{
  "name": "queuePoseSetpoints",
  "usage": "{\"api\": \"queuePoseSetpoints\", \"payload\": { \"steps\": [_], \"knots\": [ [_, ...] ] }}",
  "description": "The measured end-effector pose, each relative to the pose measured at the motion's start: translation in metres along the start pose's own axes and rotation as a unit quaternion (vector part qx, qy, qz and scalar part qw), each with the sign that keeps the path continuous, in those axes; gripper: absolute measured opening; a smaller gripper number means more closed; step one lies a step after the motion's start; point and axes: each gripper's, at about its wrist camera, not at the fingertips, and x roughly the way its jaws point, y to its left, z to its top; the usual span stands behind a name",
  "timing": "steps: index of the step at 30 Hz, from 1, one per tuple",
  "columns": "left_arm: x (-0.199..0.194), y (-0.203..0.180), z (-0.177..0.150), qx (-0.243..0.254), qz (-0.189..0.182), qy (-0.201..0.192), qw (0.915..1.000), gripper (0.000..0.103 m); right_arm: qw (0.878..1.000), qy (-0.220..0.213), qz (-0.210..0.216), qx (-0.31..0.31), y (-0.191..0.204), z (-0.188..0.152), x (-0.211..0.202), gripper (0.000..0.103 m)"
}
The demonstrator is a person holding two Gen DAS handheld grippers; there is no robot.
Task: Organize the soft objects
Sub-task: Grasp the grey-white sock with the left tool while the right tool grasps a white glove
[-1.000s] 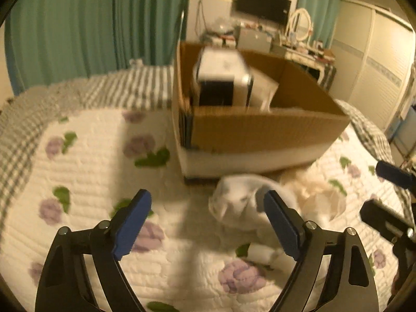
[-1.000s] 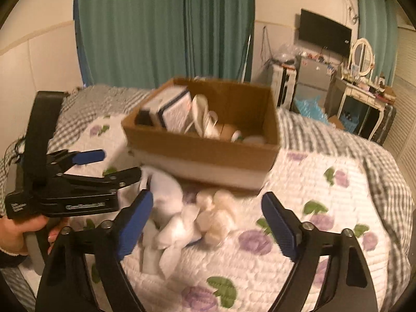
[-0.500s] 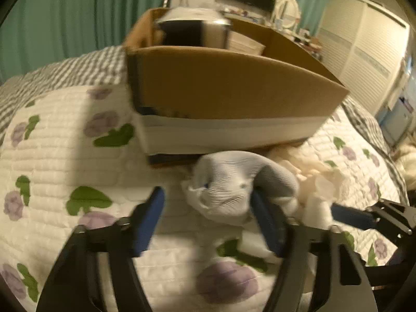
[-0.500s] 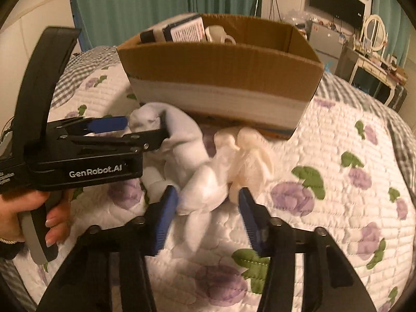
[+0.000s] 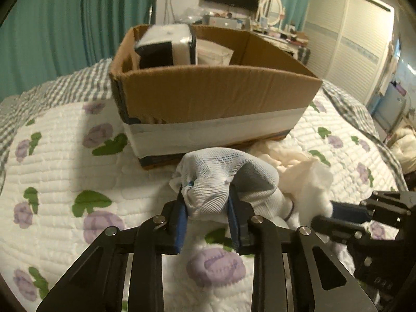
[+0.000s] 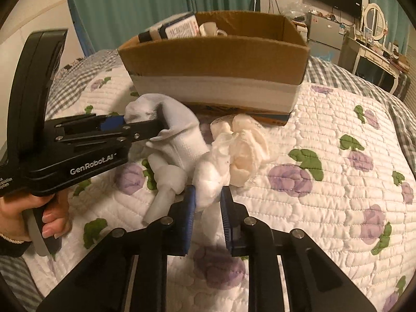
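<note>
A pile of soft socks lies on the quilt in front of a cardboard box [image 5: 208, 93]. My left gripper [image 5: 206, 202] is shut on a pale blue and grey mesh sock [image 5: 223, 171], which also shows in the right wrist view [image 6: 179, 127]. My right gripper [image 6: 208, 195] is shut on a white sock [image 6: 210, 176]. A cream lacy sock [image 6: 244, 145] lies just beyond it. The box also shows in the right wrist view [image 6: 215, 62].
The box holds a black and white carton [image 5: 166, 44] and a white mug [image 6: 209, 28]. A flowered quilt [image 6: 338, 171] covers the bed, with a checked blanket [image 5: 52, 88] behind. Curtains, a dresser and a wardrobe stand beyond.
Both grippers moved forward and down onto the sock pile and closed from wide open. The left one now pinches the blue-grey sock, the right one the white sock.
</note>
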Motion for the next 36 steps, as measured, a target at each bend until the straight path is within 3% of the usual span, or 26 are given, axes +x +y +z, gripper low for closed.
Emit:
{"api": "queuePoseSetpoints", "payload": {
  "steps": [5,22,36],
  "knots": [
    [-0.023,0.000,0.000,0.003,0.000,-0.008,1.0000,0.026,1.000,-0.024,-0.003,0.000,-0.001,0.001,-0.026,0.018],
    [-0.122,0.003,0.009,0.013,0.030,-0.106,0.9938,0.026,0.995,-0.093,-0.023,-0.018,0.008,0.000,-0.112,0.018],
    [-0.185,0.003,0.046,-0.003,0.036,-0.182,0.9827,0.026,0.983,-0.175,-0.041,-0.043,0.017,0.057,-0.179,0.018]
  ]
}}
